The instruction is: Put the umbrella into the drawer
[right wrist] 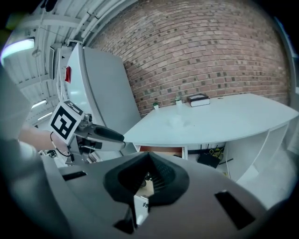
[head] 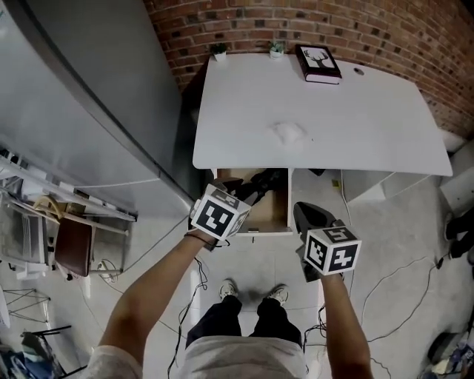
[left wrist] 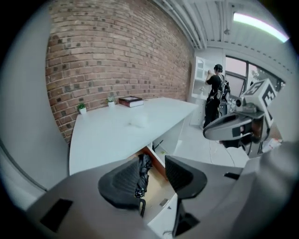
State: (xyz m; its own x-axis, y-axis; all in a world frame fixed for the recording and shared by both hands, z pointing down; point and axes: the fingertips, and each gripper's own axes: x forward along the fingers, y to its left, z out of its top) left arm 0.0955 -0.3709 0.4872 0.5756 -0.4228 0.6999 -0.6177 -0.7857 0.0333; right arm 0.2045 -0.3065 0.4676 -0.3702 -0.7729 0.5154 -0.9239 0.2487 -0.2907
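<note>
A person stands in pale shoes (head: 229,290) on a tiled floor, a gripper in each hand, both raised over an open drawer (head: 275,216). The left gripper (left wrist: 155,177) has its jaws part-way open with nothing between them; the gap frames the drawer below. The right gripper (right wrist: 147,159), just beside it, has its jaws closed tip to tip, and it too holds nothing.

The black folded umbrella (head: 262,182) lies inside the drawer, on the wooden bottom and towards its back, clear of both grippers. The drawer is pulled out from under a white desk (head: 326,111).

On the desktop a small pale crumpled thing (head: 289,133) sits near the middle. At the far edge a dark book (head: 318,64) lies flat, with two small potted plants (head: 218,50) to its left. A red brick wall (head: 341,22) runs behind the desk. In the left gripper view, another person (left wrist: 216,93) in dark clothes stands far off by a window.
</note>
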